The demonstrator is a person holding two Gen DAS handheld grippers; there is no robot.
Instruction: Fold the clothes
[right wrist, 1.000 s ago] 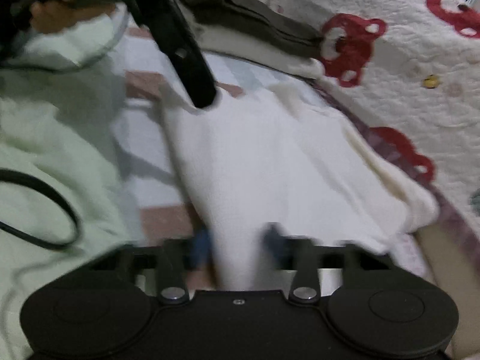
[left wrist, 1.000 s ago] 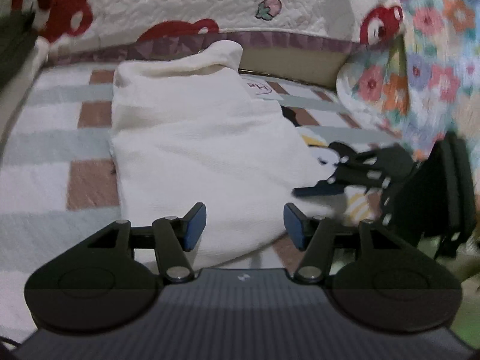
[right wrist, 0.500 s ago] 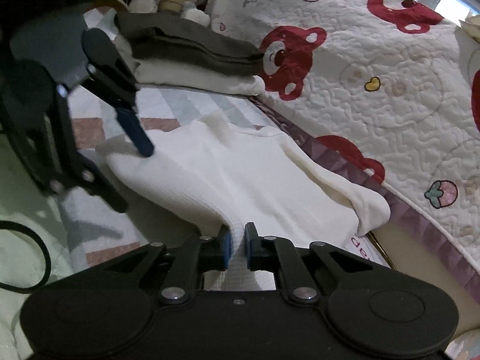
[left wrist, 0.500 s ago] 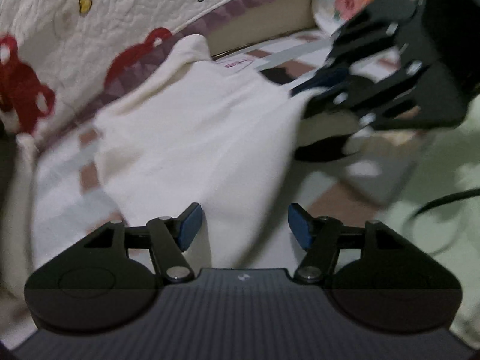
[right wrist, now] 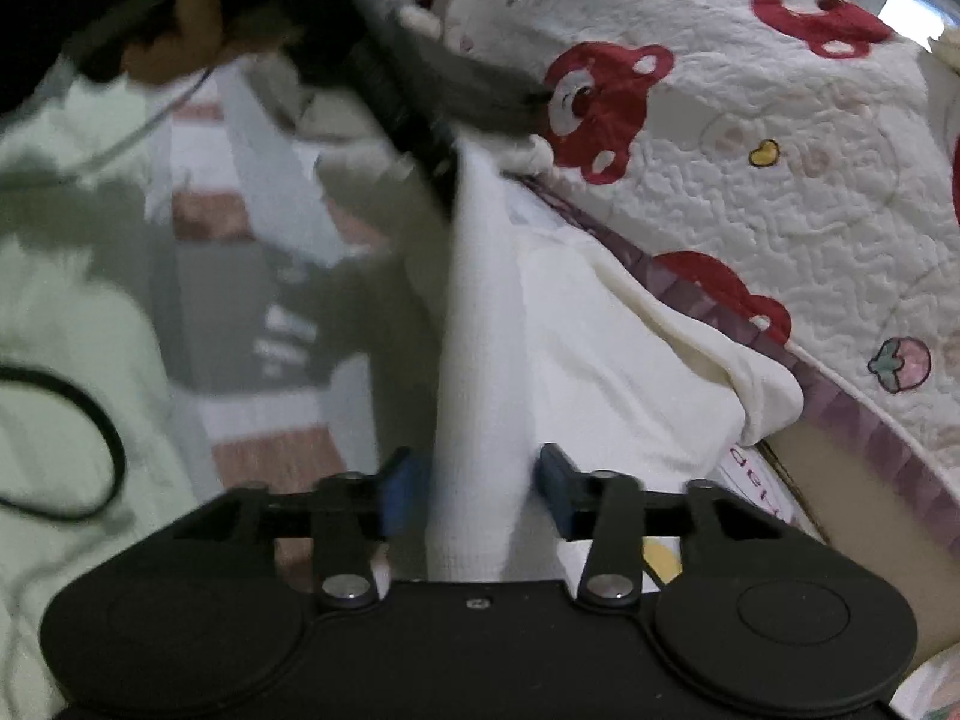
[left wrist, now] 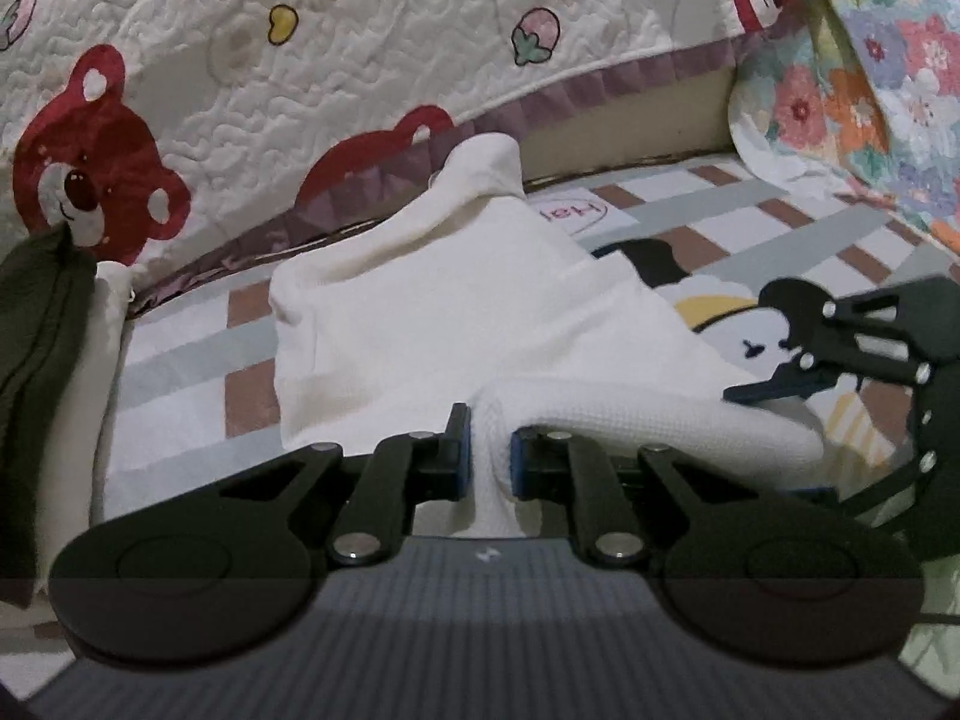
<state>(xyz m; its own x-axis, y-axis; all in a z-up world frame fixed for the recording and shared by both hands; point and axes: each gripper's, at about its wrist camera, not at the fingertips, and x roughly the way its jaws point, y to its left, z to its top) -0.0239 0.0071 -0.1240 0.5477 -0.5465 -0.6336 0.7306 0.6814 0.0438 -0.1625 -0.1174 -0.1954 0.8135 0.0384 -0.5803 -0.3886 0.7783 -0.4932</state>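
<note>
A quilted bedspread with red bears and strawberries fills the far side of the left wrist view and hangs down to a checked mat of grey, white and brown squares. At the far right hangs a floral cloth. On the left edge sits a stack of folded clothes, a dark piece on top of a pale one.

The cream garment lies on the mat, one end touching the bedspread's purple border. Its near edge is lifted into a rolled ridge running from the left gripper rightward to the right gripper.

The left gripper's blue-padded fingers are pressed together, pinching a fold of the cloth between them.

In the right wrist view, the right gripper has its fingers spread, with a band of the garment passing between them; the left pad is close against the cloth, the right pad stands apart from it. A black cable loops at the left.
</note>
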